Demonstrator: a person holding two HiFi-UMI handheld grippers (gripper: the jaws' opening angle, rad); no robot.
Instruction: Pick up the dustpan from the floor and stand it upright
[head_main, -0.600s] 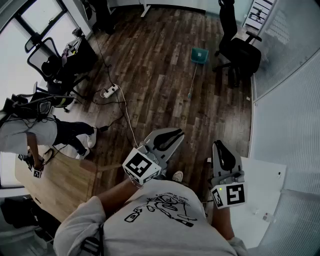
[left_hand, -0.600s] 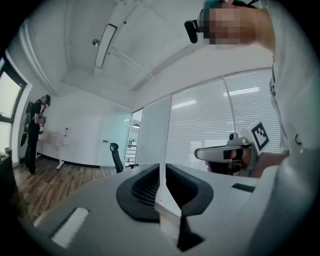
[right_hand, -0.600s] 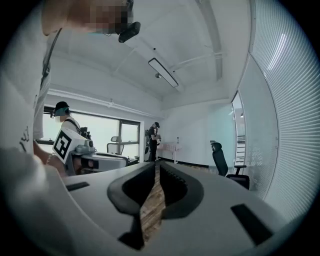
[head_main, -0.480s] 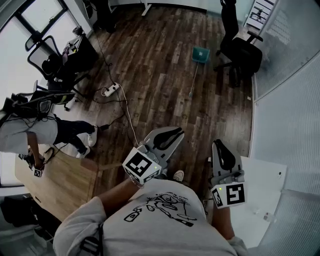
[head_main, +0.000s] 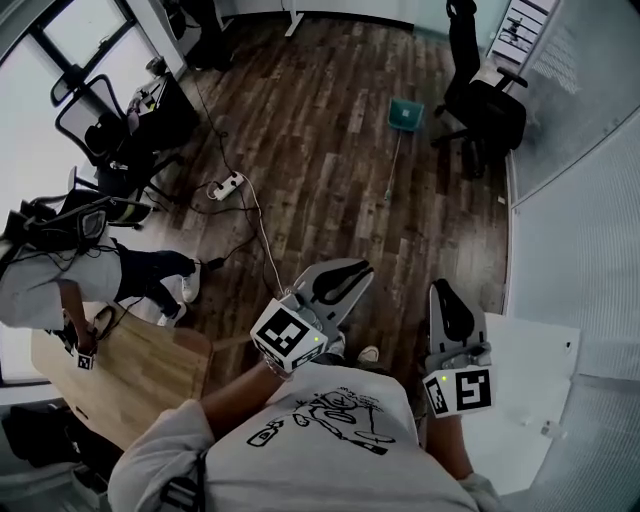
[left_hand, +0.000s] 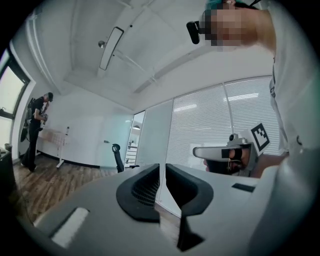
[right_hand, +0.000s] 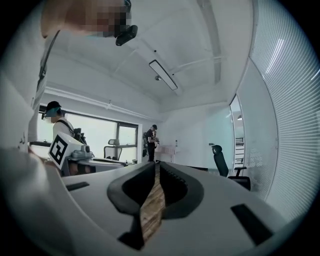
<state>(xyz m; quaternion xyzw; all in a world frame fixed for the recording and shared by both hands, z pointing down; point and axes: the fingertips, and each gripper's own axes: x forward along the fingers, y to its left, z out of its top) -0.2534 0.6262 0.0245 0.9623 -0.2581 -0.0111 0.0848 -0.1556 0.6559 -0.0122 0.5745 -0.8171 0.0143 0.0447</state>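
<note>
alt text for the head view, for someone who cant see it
Seen from above, a person holds the left gripper and right gripper level, both shut and empty, over a dark wood floor. Far ahead a teal long-handled dustpan lies on it near a black office chair.

The dustpan (head_main: 403, 113) lies flat on the dark wood floor (head_main: 320, 150) at the far end of the room, just beside a black office chair (head_main: 487, 110). Its pan is teal, and its long thin handle (head_main: 392, 165) stretches along the floorboards toward the person.
</note>
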